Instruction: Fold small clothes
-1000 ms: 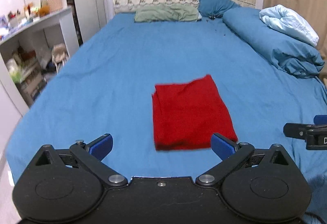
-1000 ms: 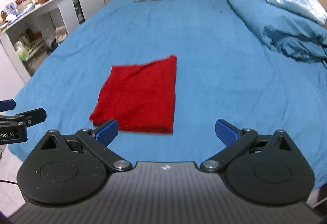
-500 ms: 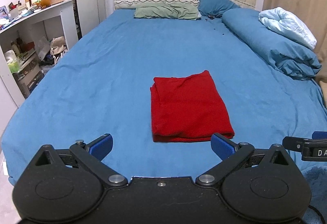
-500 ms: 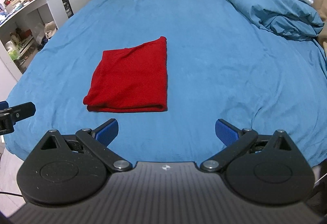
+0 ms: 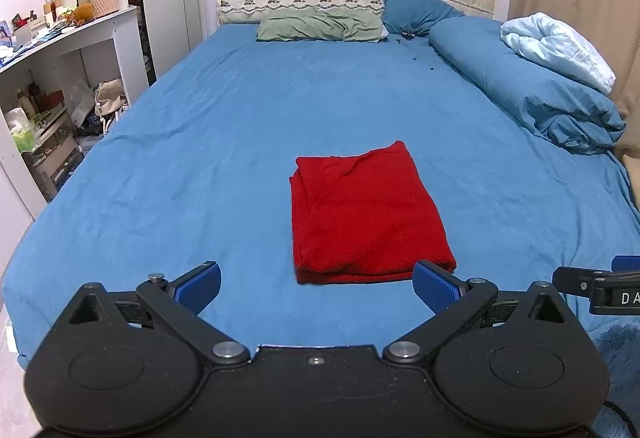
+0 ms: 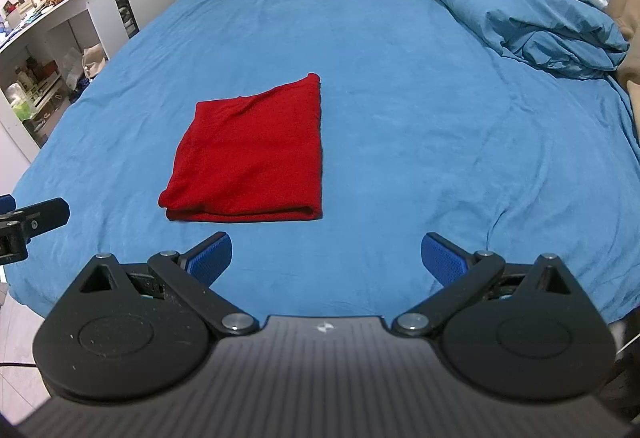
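Note:
A red garment (image 5: pixel 366 214) lies folded into a flat rectangle on the blue bed sheet (image 5: pixel 224 142), near the foot of the bed. It also shows in the right wrist view (image 6: pixel 252 162), left of centre. My left gripper (image 5: pixel 316 284) is open and empty, held just short of the garment's near edge. My right gripper (image 6: pixel 326 256) is open and empty, near the garment's near right corner, apart from it. Each gripper's tip shows at the edge of the other's view, the right one (image 5: pixel 592 284) and the left one (image 6: pixel 32 218).
A rolled blue duvet (image 5: pixel 528 90) with a pale blue blanket (image 5: pixel 560 50) lies along the right side. A green pillow (image 5: pixel 320 28) and a blue pillow (image 5: pixel 412 12) sit at the headboard. A white shelf unit (image 5: pixel 52 78) stands left of the bed.
Both grippers have drawn back and up from the garment, so it sits farther off in both views. The garment lies still. Both grippers stay open.

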`<state>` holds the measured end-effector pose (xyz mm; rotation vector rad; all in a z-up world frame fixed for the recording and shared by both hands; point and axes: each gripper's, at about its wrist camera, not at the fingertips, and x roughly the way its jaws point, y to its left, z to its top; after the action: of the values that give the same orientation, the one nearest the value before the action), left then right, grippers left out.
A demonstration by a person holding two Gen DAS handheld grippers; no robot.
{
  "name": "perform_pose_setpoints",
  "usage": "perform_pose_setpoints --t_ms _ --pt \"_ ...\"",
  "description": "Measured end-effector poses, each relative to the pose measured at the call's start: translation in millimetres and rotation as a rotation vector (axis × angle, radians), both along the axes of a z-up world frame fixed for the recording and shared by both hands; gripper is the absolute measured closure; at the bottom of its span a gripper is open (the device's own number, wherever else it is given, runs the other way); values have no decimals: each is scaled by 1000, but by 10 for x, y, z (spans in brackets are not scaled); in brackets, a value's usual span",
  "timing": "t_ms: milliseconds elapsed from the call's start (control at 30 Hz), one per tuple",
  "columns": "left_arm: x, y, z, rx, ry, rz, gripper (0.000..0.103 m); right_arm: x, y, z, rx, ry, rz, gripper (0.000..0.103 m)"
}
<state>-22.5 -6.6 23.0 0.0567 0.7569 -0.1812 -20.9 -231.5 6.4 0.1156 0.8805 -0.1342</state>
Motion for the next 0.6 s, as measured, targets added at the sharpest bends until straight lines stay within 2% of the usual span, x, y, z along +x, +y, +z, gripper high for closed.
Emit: perform_pose_setpoints --t_ms 600 --pt "-5 -44 20 8 -15 -6 0 20 -39 53 -10 -4 14 0"
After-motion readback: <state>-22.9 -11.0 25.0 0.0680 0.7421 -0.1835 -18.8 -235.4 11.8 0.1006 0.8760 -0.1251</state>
